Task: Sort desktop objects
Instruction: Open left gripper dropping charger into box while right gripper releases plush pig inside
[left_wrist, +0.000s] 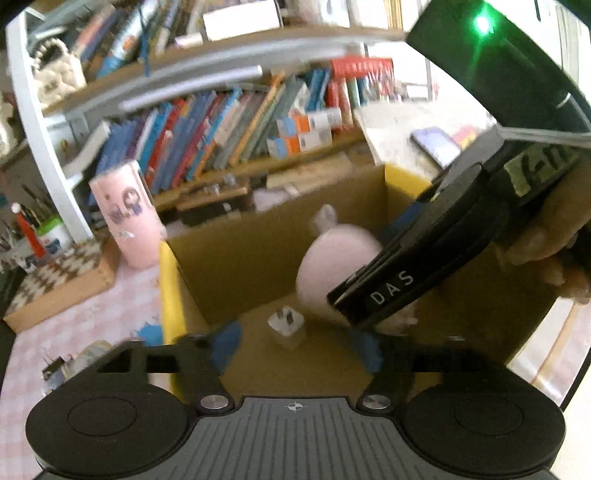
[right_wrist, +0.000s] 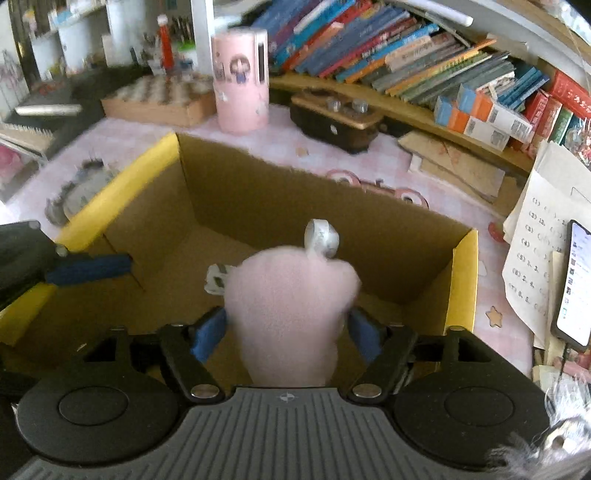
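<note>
An open cardboard box with yellow rims (left_wrist: 168, 288) (right_wrist: 122, 192) stands on the pink checked table. A pink plush (right_wrist: 291, 306) with a white loop on top sits blurred between the blue pads of my right gripper (right_wrist: 287, 334), over the box floor. The pads stand slightly apart from it, so the jaws are open. In the left wrist view the plush (left_wrist: 332, 258) shows behind the right gripper's black finger (left_wrist: 388, 291). My left gripper (left_wrist: 295, 349) is open over the box with nothing between its pads. A small white object (left_wrist: 286, 325) (right_wrist: 218, 280) lies on the box floor.
A pink cylinder container (left_wrist: 125, 214) (right_wrist: 242, 81) stands behind the box beside a wooden checked block (right_wrist: 159, 99). A dark radio-like box (right_wrist: 332, 118) and a shelf of books (right_wrist: 406, 48) are at the back. Papers and a phone (right_wrist: 574, 284) lie to the right.
</note>
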